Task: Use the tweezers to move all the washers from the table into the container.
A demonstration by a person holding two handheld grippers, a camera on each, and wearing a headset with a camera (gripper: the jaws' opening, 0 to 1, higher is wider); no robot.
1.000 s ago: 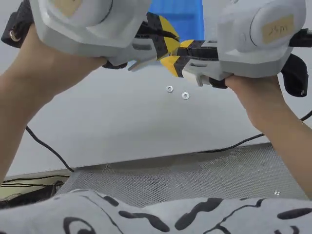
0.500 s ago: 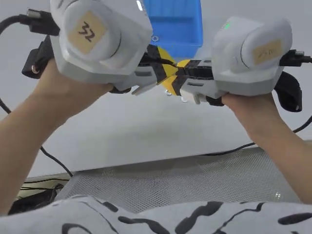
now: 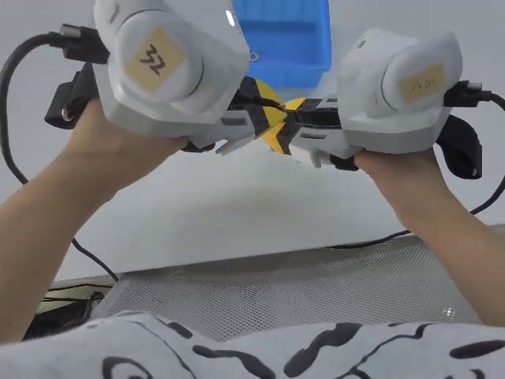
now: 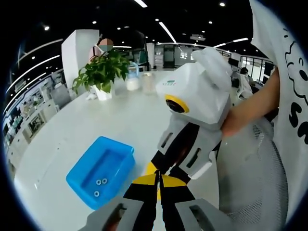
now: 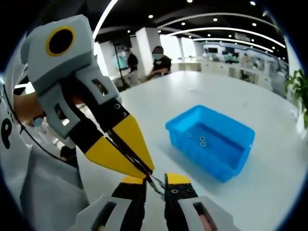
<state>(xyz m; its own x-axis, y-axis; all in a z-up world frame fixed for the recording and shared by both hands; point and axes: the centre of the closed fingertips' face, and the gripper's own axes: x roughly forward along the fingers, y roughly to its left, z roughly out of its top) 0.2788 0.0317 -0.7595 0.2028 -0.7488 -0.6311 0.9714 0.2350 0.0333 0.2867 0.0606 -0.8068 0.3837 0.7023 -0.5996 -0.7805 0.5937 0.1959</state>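
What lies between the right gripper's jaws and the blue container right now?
Bare white table, as the right gripper view shows: nothing sits on the stretch from the right gripper to the blue container.

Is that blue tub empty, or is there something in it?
Not empty: three washers lie on the blue container's floor, seen in both gripper views.

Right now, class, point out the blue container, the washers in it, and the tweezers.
blue container (image 5: 196,156): right gripper view, near wall.
washers (image 5: 200,138): right gripper view, one washer.
tweezers (image 5: 155,184): right gripper view, thin prongs.
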